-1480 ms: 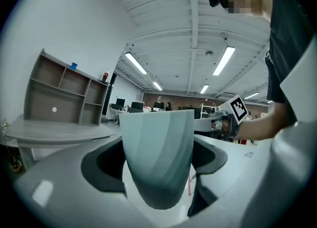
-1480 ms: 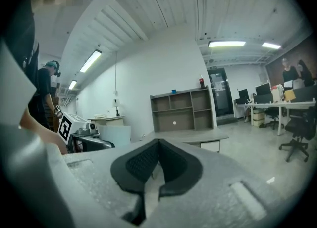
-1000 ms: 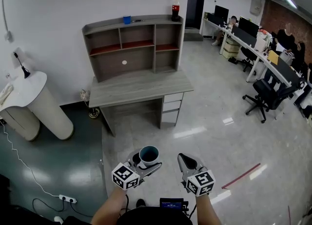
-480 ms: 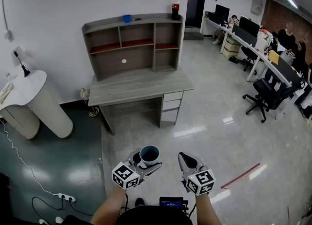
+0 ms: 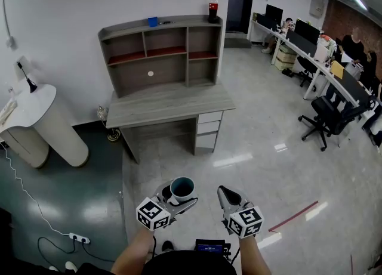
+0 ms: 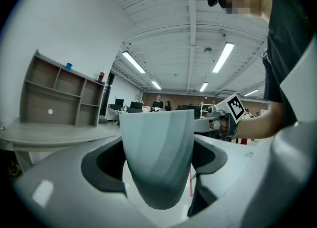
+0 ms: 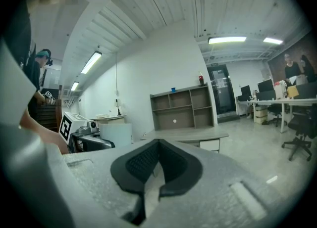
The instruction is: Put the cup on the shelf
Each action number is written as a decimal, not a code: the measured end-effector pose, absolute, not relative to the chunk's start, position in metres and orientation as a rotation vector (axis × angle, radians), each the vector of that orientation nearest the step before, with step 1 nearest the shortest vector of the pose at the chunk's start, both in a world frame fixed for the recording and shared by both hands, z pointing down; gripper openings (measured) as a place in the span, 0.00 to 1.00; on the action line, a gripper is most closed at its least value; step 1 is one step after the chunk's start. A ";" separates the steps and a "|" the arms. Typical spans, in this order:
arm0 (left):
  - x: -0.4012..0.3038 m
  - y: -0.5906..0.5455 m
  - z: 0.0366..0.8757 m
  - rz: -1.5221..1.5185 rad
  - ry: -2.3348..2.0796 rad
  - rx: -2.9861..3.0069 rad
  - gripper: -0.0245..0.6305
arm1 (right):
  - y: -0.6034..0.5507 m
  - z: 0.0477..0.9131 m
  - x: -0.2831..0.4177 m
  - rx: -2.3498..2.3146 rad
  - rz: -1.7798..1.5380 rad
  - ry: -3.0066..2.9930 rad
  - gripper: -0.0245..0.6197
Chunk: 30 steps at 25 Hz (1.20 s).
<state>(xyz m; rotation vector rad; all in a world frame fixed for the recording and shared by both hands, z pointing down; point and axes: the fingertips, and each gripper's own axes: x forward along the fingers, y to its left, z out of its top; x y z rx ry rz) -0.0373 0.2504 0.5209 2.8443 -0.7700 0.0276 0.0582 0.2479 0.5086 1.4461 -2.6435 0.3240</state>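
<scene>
A pale teal cup (image 5: 182, 189) with a dark inside is held upright in my left gripper (image 5: 178, 199), low in the head view. In the left gripper view the cup (image 6: 157, 158) fills the gap between the jaws, which are shut on it. My right gripper (image 5: 227, 197) is beside it to the right, shut with nothing in it; its pads (image 7: 148, 165) meet. The grey desk (image 5: 170, 104) with a shelf unit (image 5: 161, 53) stands against the white wall, well ahead of both grippers. The shelf (image 7: 182, 107) shows small and far in the right gripper view.
A small blue cup (image 5: 153, 21) and a cola bottle (image 5: 212, 8) stand on top of the shelf unit. A white round stand (image 5: 42, 124) is at the left, with a power strip (image 5: 79, 239) and cables on the floor. Office desks and chairs (image 5: 325, 119) line the right side.
The view has shifted slightly; the desk and shelf sit a touch further left in the picture. Both grippers and the cup keep the same places.
</scene>
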 end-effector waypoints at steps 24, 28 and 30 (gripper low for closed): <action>0.002 0.217 0.535 0.020 -0.907 2.784 0.63 | 0.209 0.528 0.120 1.436 0.423 -2.649 0.03; 0.000 0.198 0.539 0.012 -0.902 2.784 0.63 | 0.193 0.531 0.120 1.453 0.429 -2.631 0.03; -0.002 0.186 0.540 0.003 -0.904 2.787 0.63 | 0.183 0.531 0.119 1.461 0.425 -2.624 0.03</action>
